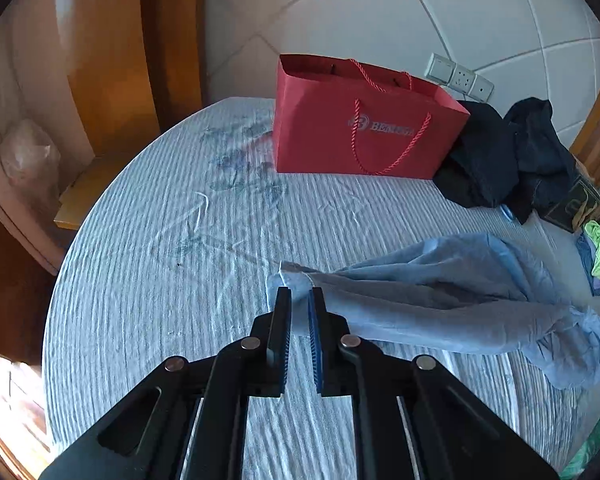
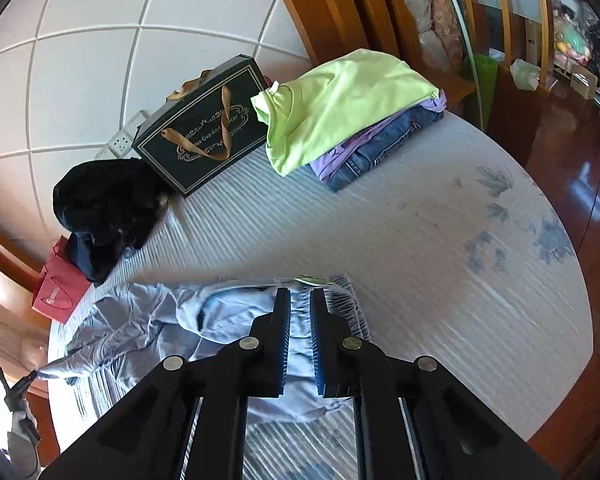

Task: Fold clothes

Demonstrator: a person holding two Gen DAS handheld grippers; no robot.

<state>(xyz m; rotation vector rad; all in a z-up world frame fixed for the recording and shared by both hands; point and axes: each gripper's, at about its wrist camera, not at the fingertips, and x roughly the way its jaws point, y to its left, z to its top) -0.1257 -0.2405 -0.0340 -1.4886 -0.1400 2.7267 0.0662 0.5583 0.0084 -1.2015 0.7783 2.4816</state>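
Note:
A light blue garment (image 1: 452, 300) is stretched across the ribbed blue bedsheet (image 1: 160, 280). My left gripper (image 1: 300, 294) is shut on one end of it, near a hem corner, and holds it just above the bed. In the right wrist view my right gripper (image 2: 300, 296) is shut on the gathered elastic edge of the same garment (image 2: 148, 320), which trails crumpled to the left. The left gripper (image 2: 18, 386) shows small at the far left there, pinching the other end.
A red paper bag (image 1: 360, 124) and a dark clothes heap (image 1: 508, 152) lie at the bed's head. A black gift bag (image 2: 204, 124) stands beside a folded stack topped by a lime shirt (image 2: 340, 100). Wooden floor (image 2: 580, 184) lies beyond the bed's right edge.

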